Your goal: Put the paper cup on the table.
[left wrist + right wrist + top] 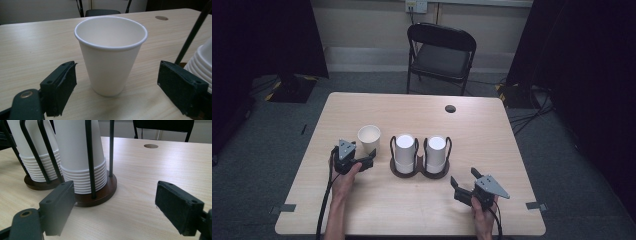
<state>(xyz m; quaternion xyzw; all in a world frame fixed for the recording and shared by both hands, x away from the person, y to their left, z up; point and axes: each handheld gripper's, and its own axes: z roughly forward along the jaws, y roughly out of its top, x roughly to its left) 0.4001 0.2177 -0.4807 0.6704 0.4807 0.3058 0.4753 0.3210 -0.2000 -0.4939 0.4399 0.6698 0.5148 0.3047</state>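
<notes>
A single white paper cup stands upright and empty on the wooden table, left of a dark two-post cup holder. The holder carries two stacks of upside-down white cups. My left gripper is open just in front of the single cup, its pads to either side and apart from it. My right gripper is open, low over the table, right of and nearer than the holder, holding nothing.
A black folding chair stands beyond the table's far edge. A round cable hole lies near the far right of the tabletop. Bare wood spreads between the holder and the front edge. Cables trail on the floor at right.
</notes>
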